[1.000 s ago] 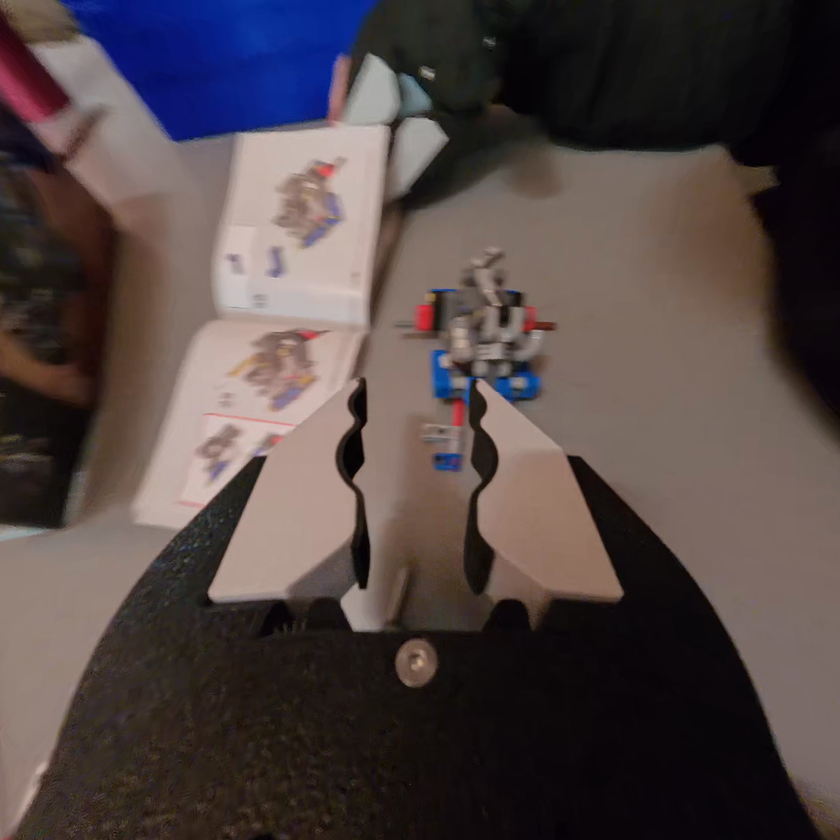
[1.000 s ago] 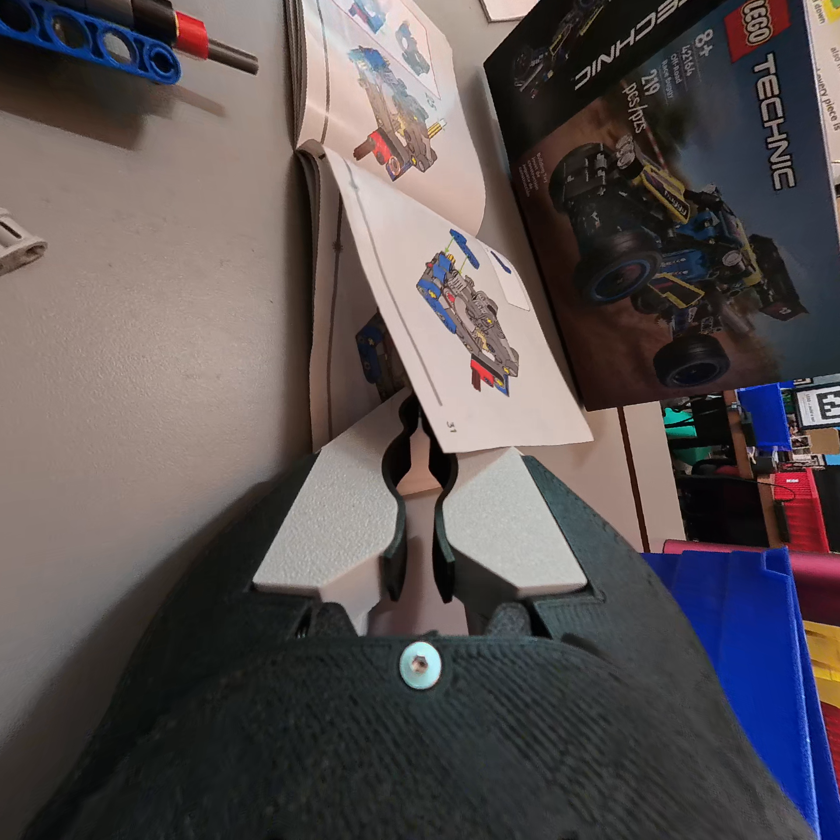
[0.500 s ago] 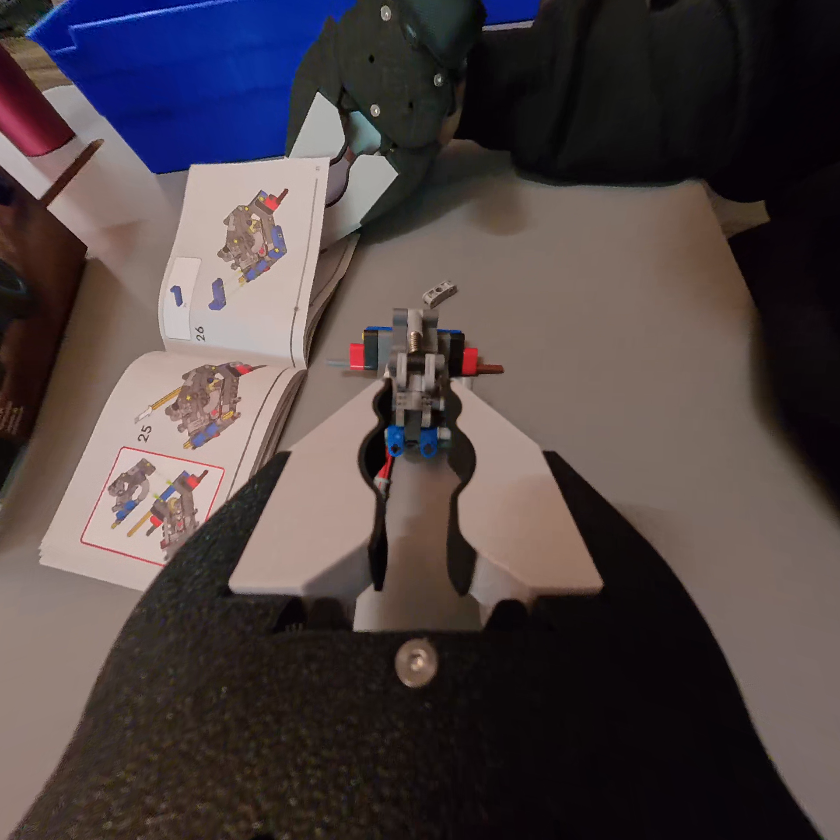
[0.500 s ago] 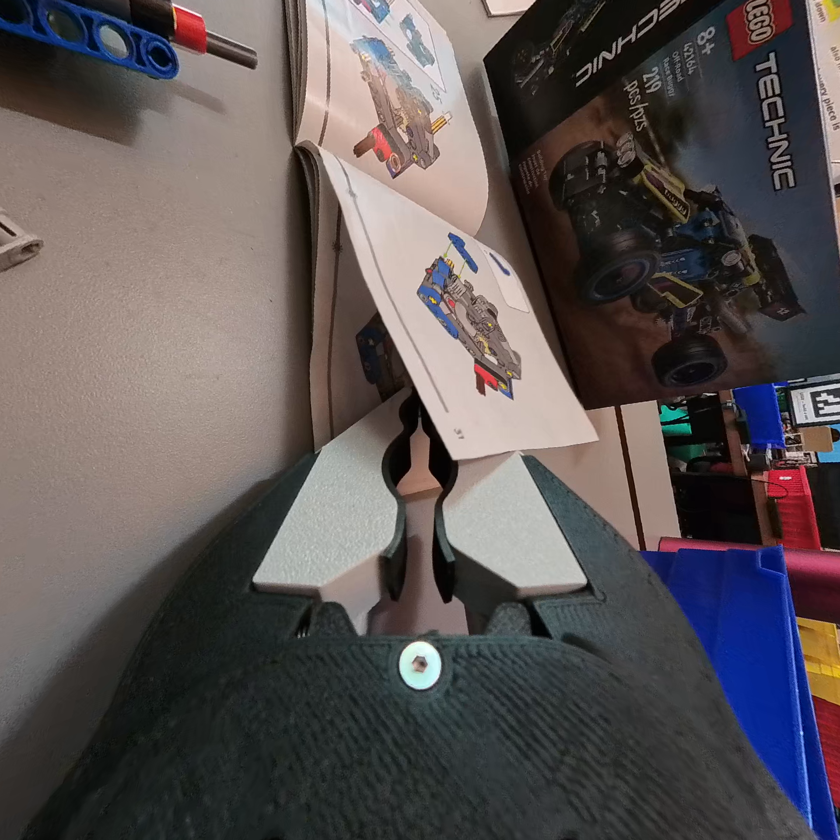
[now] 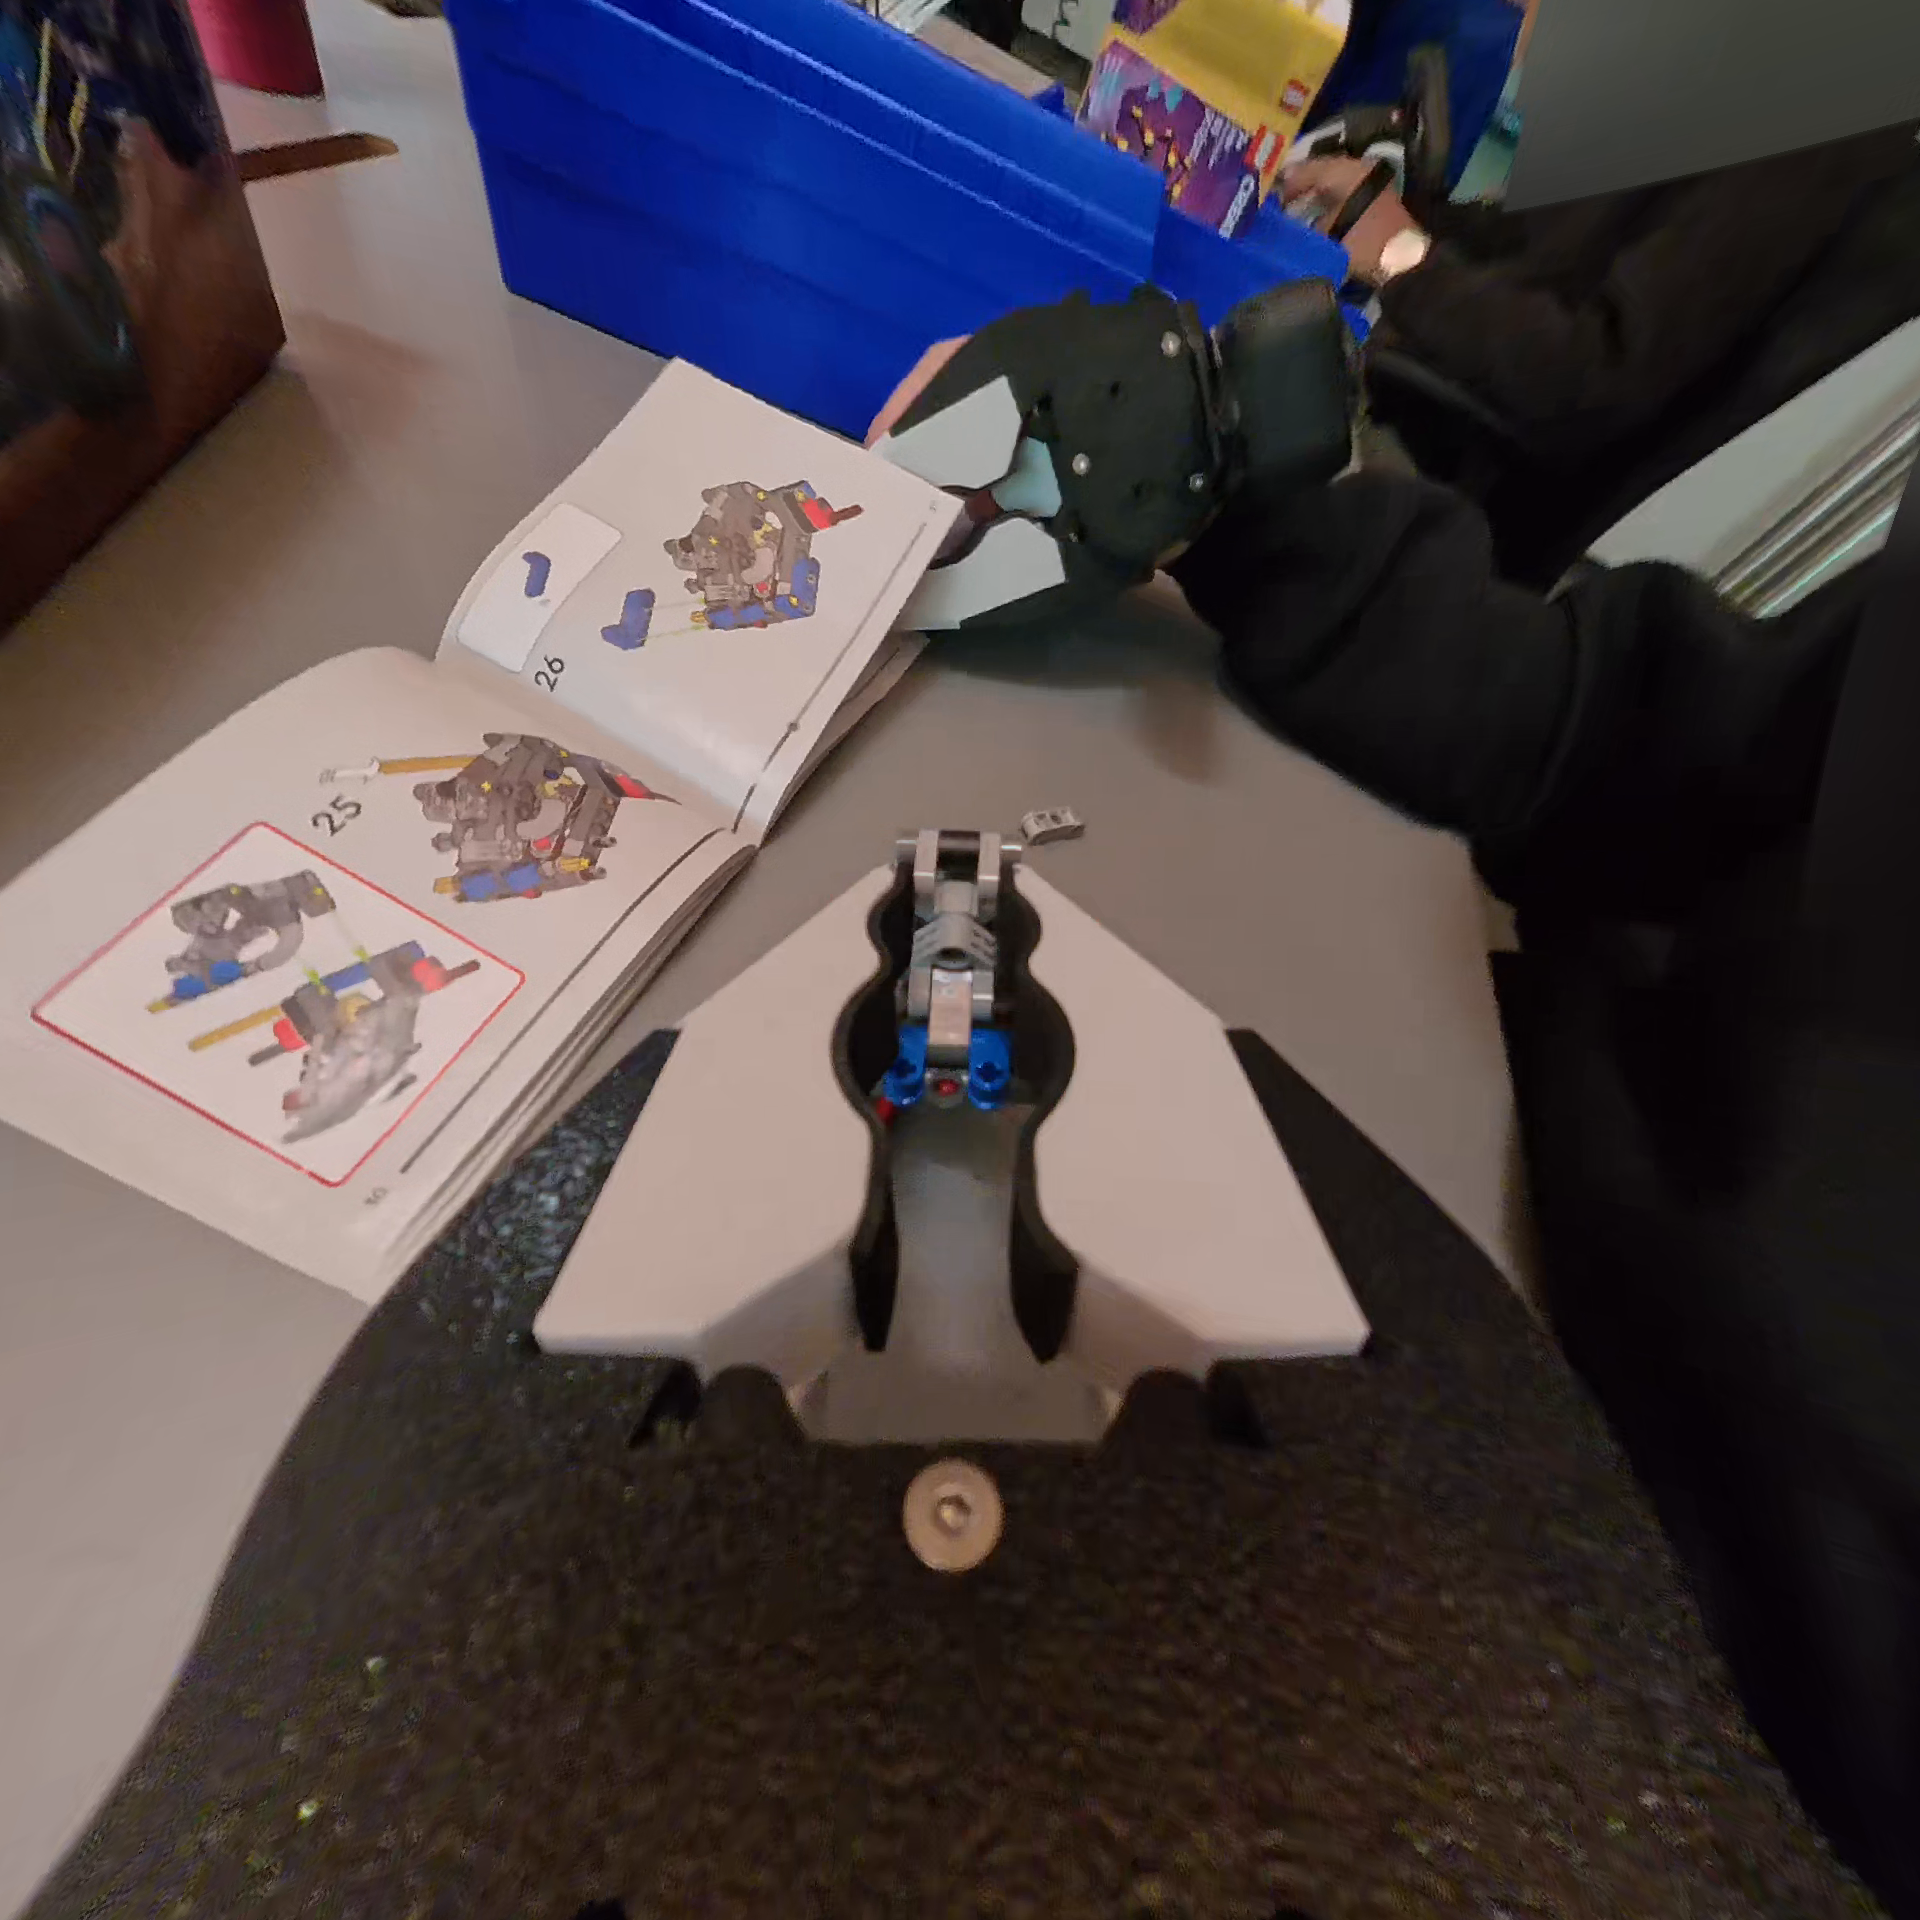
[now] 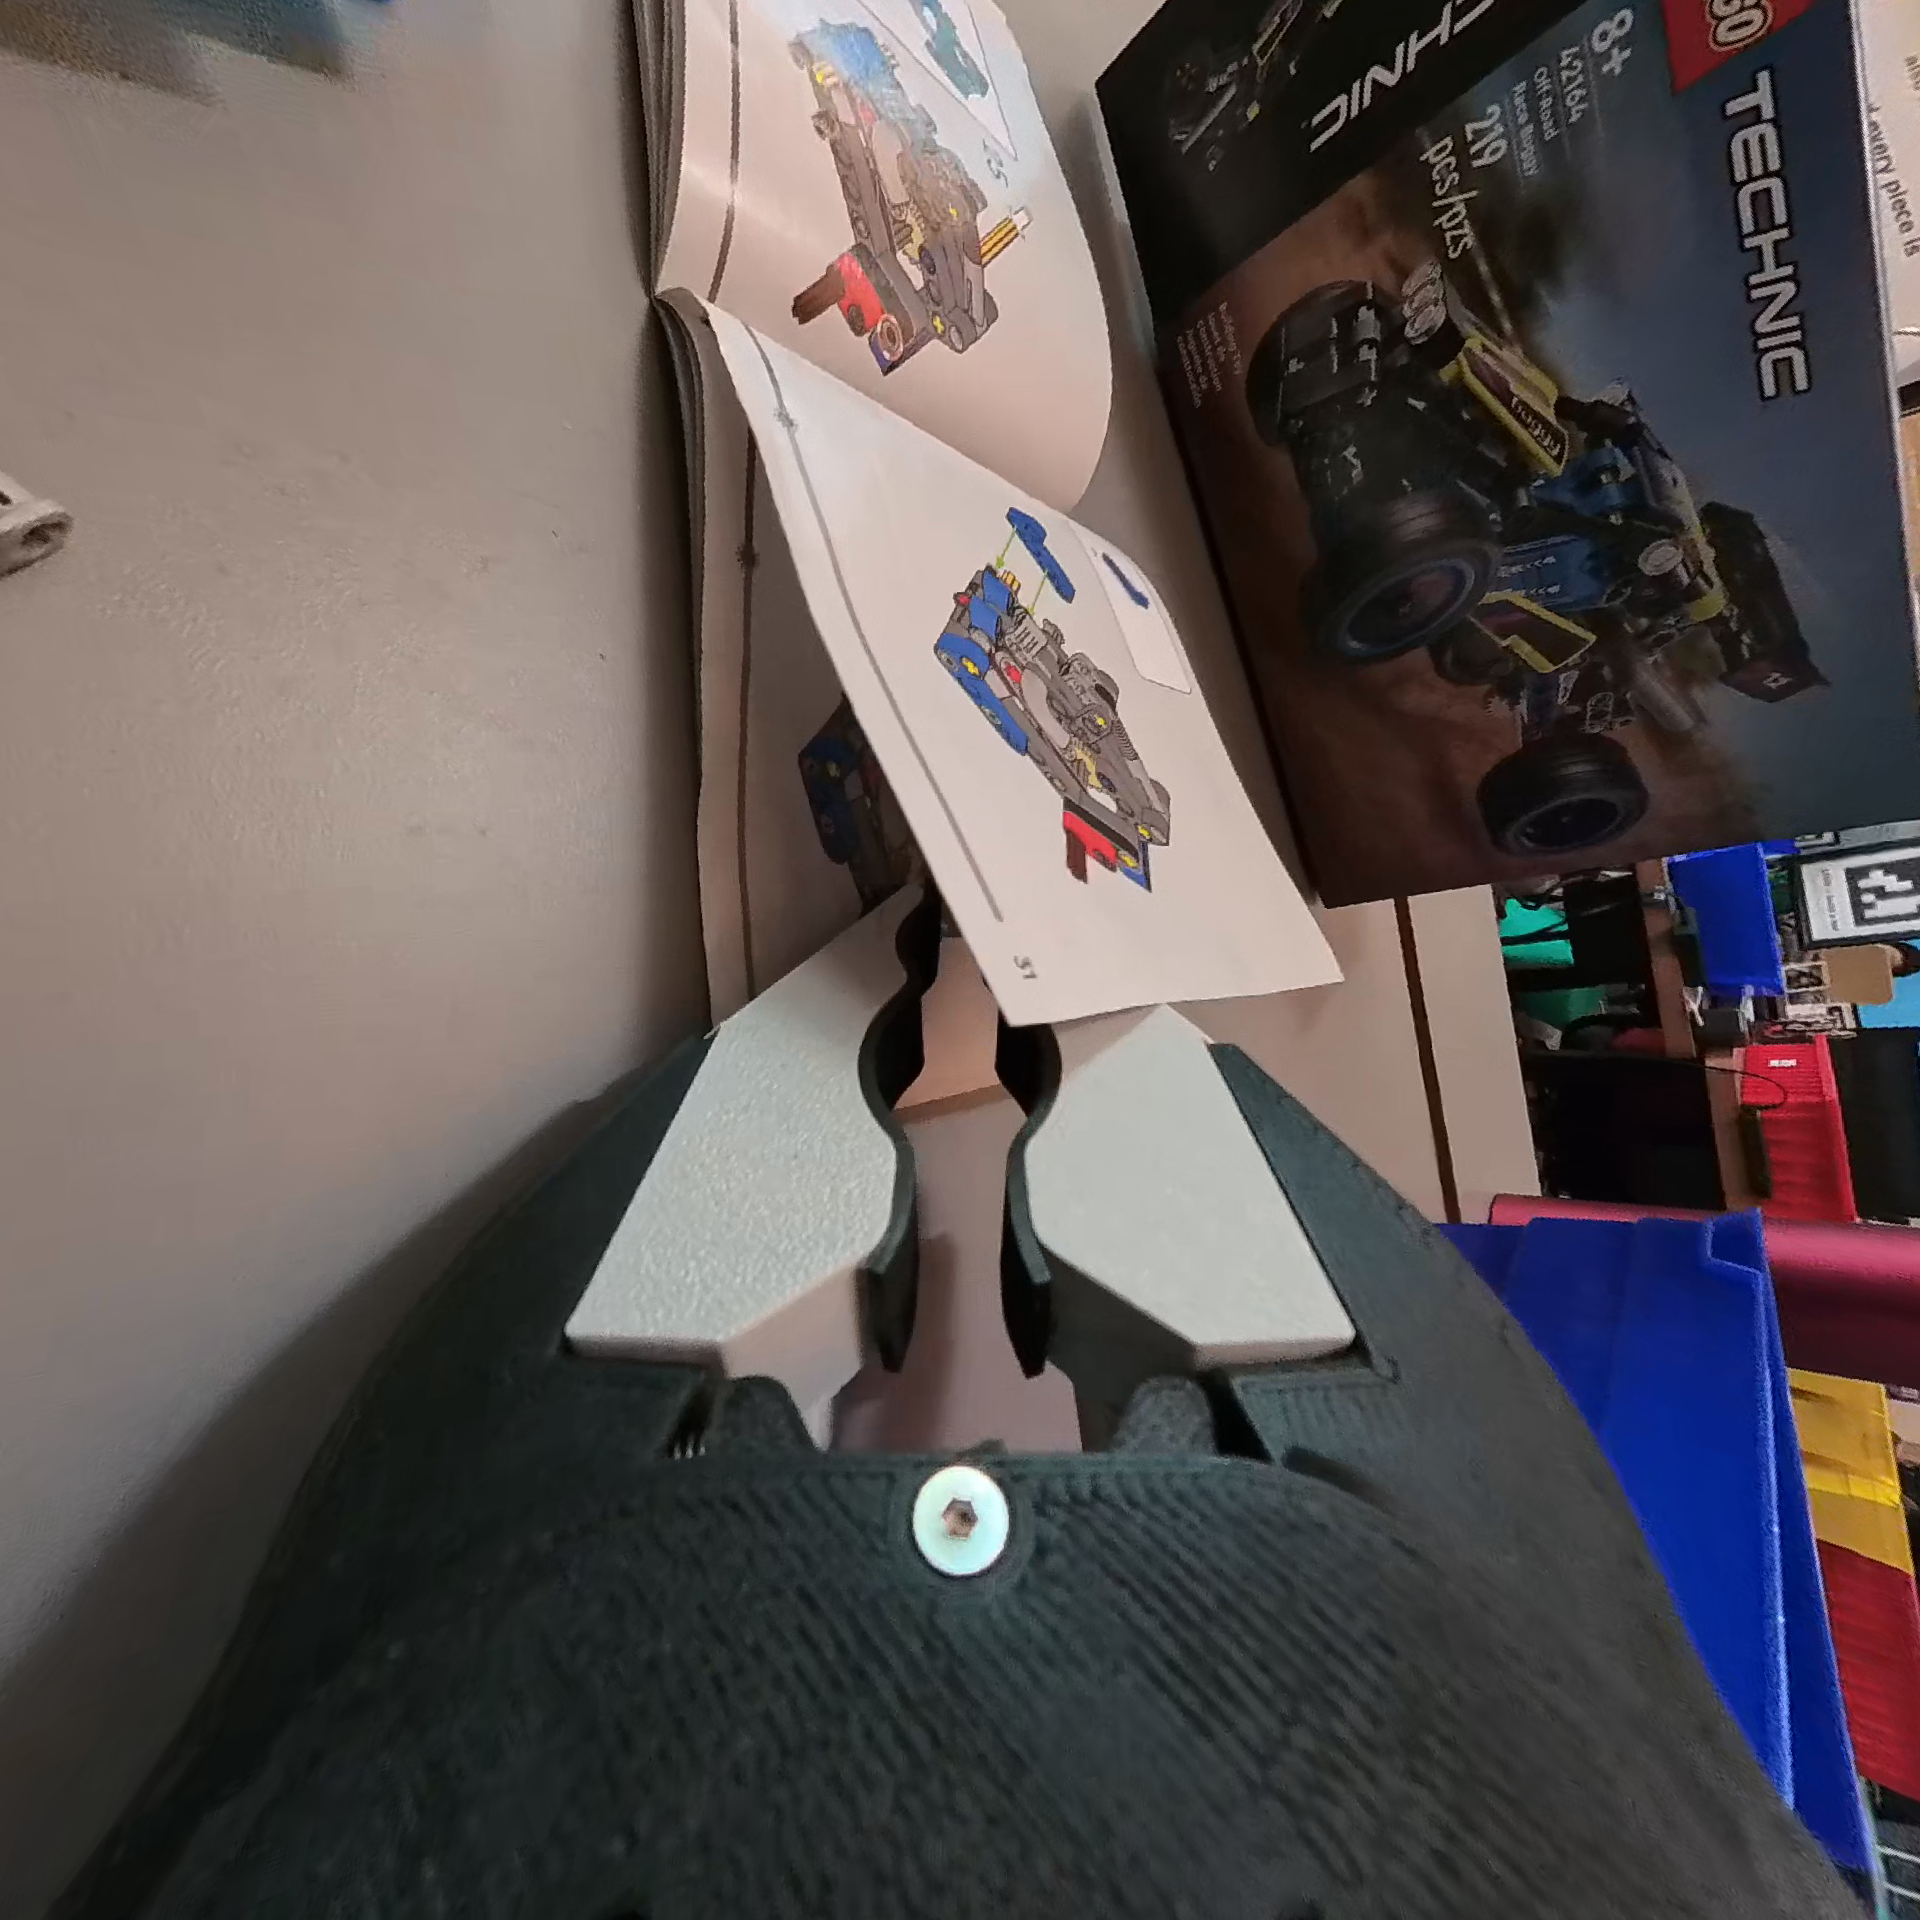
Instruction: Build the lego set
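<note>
Left gripper (image 5: 956, 883): textured black printed body, pale grey wedge fingers (image 5: 727, 1174), black scalloped pads, silver hex screw (image 5: 953, 1515). Right gripper (image 6: 956, 956): identical. Black sleeve (image 5: 1455, 644).

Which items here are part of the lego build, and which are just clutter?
In use:
- partly built model, between the left hand-held gripper fingers
- instruction booklet, page at the right hand-held gripper
- loose grey piece

Lying about:
- set box
- blue bins
</note>
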The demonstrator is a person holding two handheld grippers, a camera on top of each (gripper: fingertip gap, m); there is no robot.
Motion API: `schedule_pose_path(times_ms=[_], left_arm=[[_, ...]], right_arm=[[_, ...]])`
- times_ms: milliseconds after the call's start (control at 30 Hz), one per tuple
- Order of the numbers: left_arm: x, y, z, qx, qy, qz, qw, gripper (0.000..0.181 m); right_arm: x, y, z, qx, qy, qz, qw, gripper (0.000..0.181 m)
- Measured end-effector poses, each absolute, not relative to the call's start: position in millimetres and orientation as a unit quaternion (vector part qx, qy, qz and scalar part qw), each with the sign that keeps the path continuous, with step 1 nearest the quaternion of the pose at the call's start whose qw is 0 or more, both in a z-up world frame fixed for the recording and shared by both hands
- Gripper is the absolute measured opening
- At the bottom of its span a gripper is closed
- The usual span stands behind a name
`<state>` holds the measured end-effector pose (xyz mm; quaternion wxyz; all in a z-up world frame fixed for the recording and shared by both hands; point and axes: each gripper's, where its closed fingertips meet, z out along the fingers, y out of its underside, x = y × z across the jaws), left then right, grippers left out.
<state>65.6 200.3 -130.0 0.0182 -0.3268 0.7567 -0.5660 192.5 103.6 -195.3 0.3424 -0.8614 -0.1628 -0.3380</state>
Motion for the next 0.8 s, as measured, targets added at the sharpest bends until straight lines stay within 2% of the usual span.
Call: schedule_pose_path(times_ms=[500,800], left_arm=[[78.7,214.1,-127.0,-0.435,0.654,-0.608,-0.119,0.013],[82.2,219.3,-124.9,-0.445,0.624,-0.627,-0.138,0.013]], right_arm=[[191.5,98.0,-192.1,-0.868,-0.153,-0.327,0.34,0.011],[189.7,95.0,-194.0,-0.875,-0.15,-0.315,0.337,0.01]])
